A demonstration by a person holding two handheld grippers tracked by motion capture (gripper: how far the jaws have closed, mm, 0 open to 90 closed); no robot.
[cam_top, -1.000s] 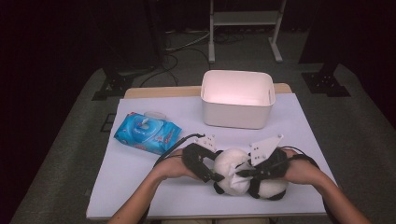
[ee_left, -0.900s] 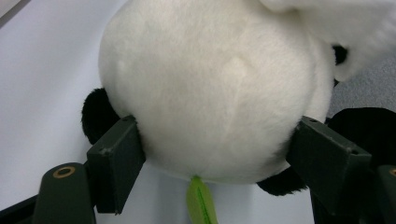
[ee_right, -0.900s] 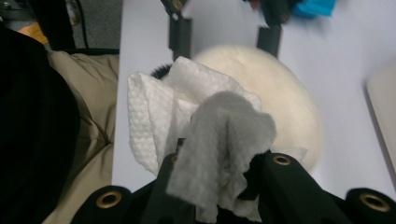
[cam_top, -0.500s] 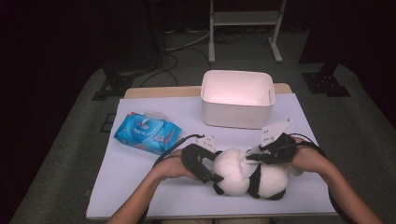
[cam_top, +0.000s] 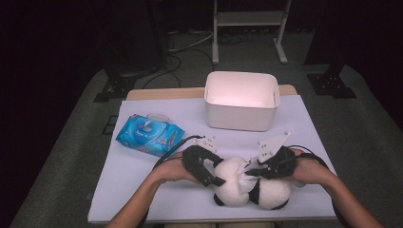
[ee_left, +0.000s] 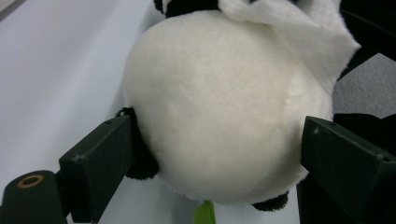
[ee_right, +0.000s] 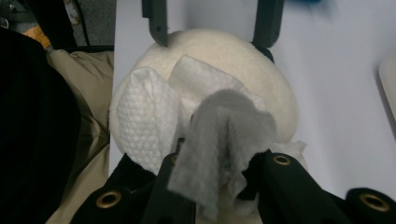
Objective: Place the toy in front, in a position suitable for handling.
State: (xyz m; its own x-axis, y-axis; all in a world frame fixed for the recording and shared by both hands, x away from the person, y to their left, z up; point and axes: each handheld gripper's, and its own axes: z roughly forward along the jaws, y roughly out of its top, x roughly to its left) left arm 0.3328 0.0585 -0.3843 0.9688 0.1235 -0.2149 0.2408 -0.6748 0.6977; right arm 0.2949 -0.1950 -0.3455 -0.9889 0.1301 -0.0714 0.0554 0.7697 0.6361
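A white and black panda plush lies near the table's front edge. My left gripper reaches in from the left and its jaws stand either side of the round white head. Those jaws have just been opening, and the head is still between them without looking squeezed. My right gripper comes from the right, shut on a crumpled white wipe. The wipe lies against the top of the head. My left gripper also shows beyond the head in the right gripper view.
A white bin stands at the back of the table, a short way beyond the grippers. A blue pack of wipes lies to the left. The white table top ends just in front of the plush, by the person's lap.
My right gripper has shifted a little over the panda's head with the wipe in it. The left hand has stayed where it was.
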